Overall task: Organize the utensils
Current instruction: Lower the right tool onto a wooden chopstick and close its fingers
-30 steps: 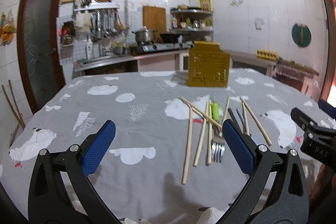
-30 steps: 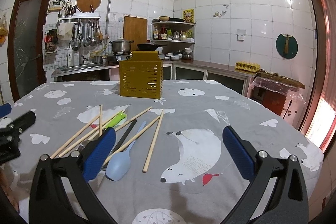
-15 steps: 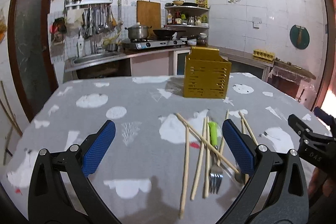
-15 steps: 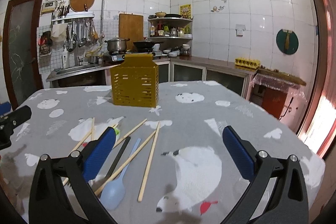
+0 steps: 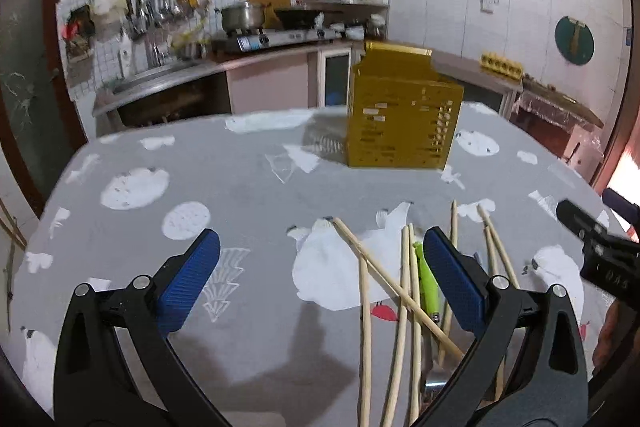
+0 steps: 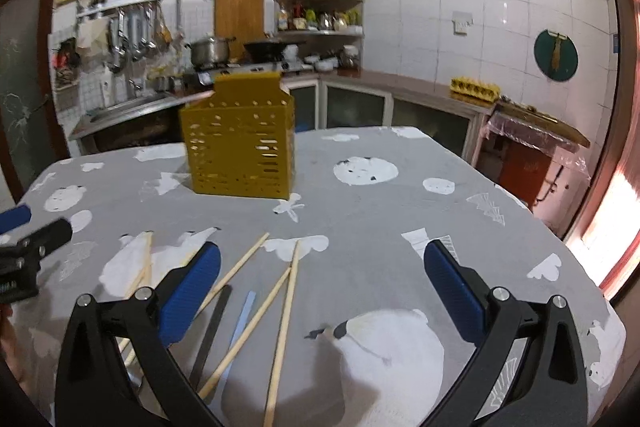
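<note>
A yellow perforated utensil holder [image 5: 404, 117] [image 6: 240, 139] stands upright toward the far side of the table. Several wooden chopsticks [image 5: 365, 323] [image 6: 282, 323] lie scattered on the cloth, mixed with a green-handled fork [image 5: 428, 283], a black handle [image 6: 211, 331] and a light blue handle [image 6: 240, 323]. My left gripper [image 5: 320, 279] hovers open above the cloth, with the chopsticks just inside and under its right finger. My right gripper [image 6: 320, 283] is open too, and the chopsticks lie between its fingers, nearer the left one. Neither holds anything.
The table carries a grey cloth with white animal prints [image 5: 192, 163] [image 6: 384, 215]. A kitchen counter with stove and pots [image 5: 256, 31] runs behind it. The right gripper's body [image 5: 600, 243] shows at the left view's right edge; the left gripper's body [image 6: 28, 263] at the right view's left edge.
Both grippers have moved forward and lower toward the table, so the holder and chopsticks look larger and closer. Both stay open with nothing in them.
</note>
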Demonstrator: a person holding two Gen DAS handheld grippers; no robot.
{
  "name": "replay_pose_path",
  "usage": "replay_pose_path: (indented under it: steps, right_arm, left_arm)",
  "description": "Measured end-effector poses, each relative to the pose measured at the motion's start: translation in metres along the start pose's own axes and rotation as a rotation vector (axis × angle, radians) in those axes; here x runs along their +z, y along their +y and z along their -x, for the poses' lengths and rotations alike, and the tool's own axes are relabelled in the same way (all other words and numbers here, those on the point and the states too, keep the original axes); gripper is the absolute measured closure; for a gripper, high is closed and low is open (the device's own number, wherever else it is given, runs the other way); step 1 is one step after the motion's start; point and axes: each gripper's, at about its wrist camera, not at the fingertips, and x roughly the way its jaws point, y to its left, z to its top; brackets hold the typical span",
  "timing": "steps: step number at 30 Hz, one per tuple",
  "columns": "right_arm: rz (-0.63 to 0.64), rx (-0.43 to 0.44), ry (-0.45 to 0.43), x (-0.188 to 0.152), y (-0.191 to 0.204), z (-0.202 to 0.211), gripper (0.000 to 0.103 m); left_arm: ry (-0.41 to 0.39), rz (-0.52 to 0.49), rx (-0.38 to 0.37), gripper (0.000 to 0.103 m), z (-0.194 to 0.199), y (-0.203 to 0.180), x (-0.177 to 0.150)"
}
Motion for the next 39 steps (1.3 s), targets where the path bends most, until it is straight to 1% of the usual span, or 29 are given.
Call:
replay_pose_path:
  steps: [3, 6, 8, 12, 14, 17, 19, 21, 23, 24, 25, 26, 29, 33, 35, 38, 39]
  right_arm:
    - [-0.003, -0.019, 0.018, 0.005, 0.001, -0.014, 0.004]
    - [-0.024, 0.007, 0.067, 0.007, -0.003, -0.033, 0.004]
    - [-0.04, -0.01, 0.105, 0.006, -0.006, -0.048, 0.004]
    - [-0.07, -0.019, 0.154, -0.003, -0.012, -0.071, 0.004]
    - [-0.064, -0.025, 0.169, -0.005, -0.011, -0.082, 0.004]
    - [-0.041, -0.04, 0.191, -0.008, -0.008, -0.094, 0.005]
    - [-0.026, -0.045, 0.219, -0.01, -0.006, -0.105, 0.015]
    - [-0.021, -0.04, 0.244, -0.012, -0.005, -0.112, 0.017]
    - [-0.023, -0.034, 0.262, -0.014, -0.005, -0.118, 0.017]
    - [-0.022, -0.031, 0.269, -0.015, -0.005, -0.12, 0.019]
    - [-0.021, -0.027, 0.274, -0.016, -0.004, -0.122, 0.021]
    - [-0.021, -0.027, 0.278, -0.016, -0.004, -0.123, 0.021]
    - [-0.031, -0.02, 0.302, -0.017, -0.004, -0.129, 0.03]
    - [-0.023, -0.007, 0.334, -0.017, 0.0, -0.138, 0.037]
    - [-0.008, -0.009, 0.338, -0.018, 0.003, -0.139, 0.04]
    - [0.012, -0.007, 0.341, -0.018, 0.008, -0.139, 0.046]
    - [0.016, -0.004, 0.345, -0.019, 0.01, -0.139, 0.051]
  left_arm:
    - [0.047, 0.016, -0.006, 0.005, -0.017, 0.005, -0.004]
    - [0.119, 0.02, 0.014, 0.005, -0.035, 0.009, -0.01]
    - [0.147, 0.024, 0.022, 0.005, -0.043, 0.009, -0.012]
    - [0.207, -0.006, 0.022, 0.005, -0.056, 0.006, -0.019]
    - [0.23, -0.004, 0.01, 0.005, -0.062, 0.006, -0.021]
    - [0.268, -0.008, 0.012, 0.005, -0.073, 0.004, -0.022]
    - [0.295, -0.016, 0.002, 0.005, -0.081, 0.002, -0.022]
    - [0.311, -0.03, -0.013, 0.007, -0.088, -0.001, -0.021]
    - [0.336, -0.038, -0.035, 0.011, -0.096, -0.004, -0.021]
    - [0.356, -0.031, -0.05, 0.016, -0.101, -0.004, -0.022]
    - [0.368, -0.028, -0.051, 0.019, -0.103, -0.005, -0.023]
    - [0.365, -0.03, -0.042, 0.019, -0.103, -0.006, -0.024]
    - [0.346, -0.028, -0.039, 0.024, -0.101, -0.005, -0.025]
    - [0.344, -0.021, -0.034, 0.04, -0.102, -0.006, -0.021]
    - [0.351, -0.016, -0.038, 0.044, -0.102, -0.006, -0.02]
    - [0.358, -0.014, -0.043, 0.054, -0.101, -0.01, -0.019]
    - [0.361, -0.017, -0.049, 0.061, -0.102, -0.012, -0.018]
